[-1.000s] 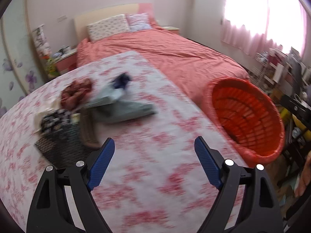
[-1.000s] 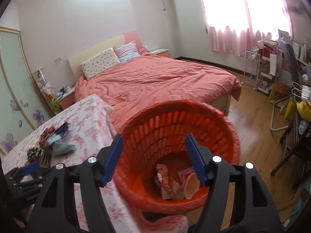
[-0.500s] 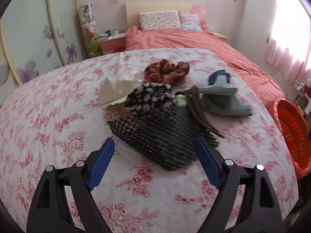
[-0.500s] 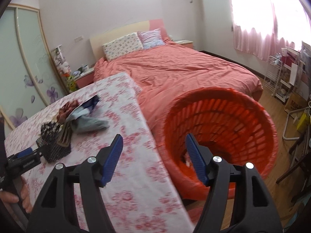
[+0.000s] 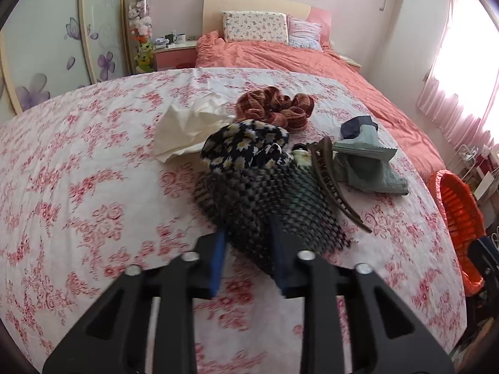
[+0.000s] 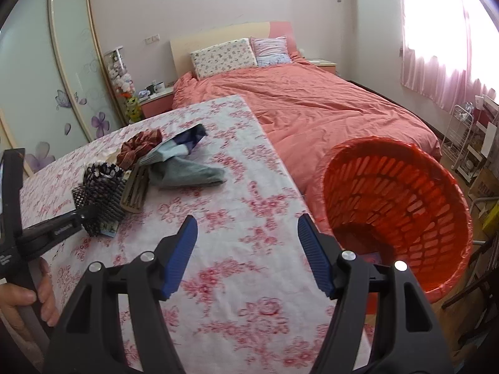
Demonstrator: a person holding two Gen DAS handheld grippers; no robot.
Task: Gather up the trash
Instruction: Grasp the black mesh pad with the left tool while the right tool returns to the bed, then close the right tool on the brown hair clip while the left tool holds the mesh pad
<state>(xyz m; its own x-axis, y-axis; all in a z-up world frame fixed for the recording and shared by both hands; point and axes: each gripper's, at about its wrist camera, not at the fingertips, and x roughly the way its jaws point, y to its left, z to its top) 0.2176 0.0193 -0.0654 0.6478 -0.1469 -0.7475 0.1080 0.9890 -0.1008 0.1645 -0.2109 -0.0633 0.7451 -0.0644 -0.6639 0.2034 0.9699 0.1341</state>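
Closing in over the last half second, the left gripper [image 5: 246,258] has narrowed its fingers [image 5: 218,258] from a wide spread to a tight clamp on the handle of the round hairbrush [image 5: 265,205], which lies on the bench [image 5: 78,187] among the clutter; the right wrist view shows the dark handle [image 6: 59,227] running back into that gripper at the left edge. Since a hairbrush is hardly trash, the grasp is probably meant to shift it aside or steady the pile, though the blur near the fingers makes the exact contact hard to read. Just beyond the brush head sit a floral scrunchie [image 5: 246,146], a crumpled white tissue [image 5: 190,124] to its left, a brown scrunchie [image 5: 274,109] farther off, a brown hair claw [image 5: 330,180] and a grey-green packet [image 5: 368,162] to the right. Across the bench, the right gripper [image 6: 246,255] hangs with its fingers spread and nothing between them, having swung from the orange basket [image 6: 399,199] toward the bench, so the basket now stands off the right edge, its inside mostly hidden.
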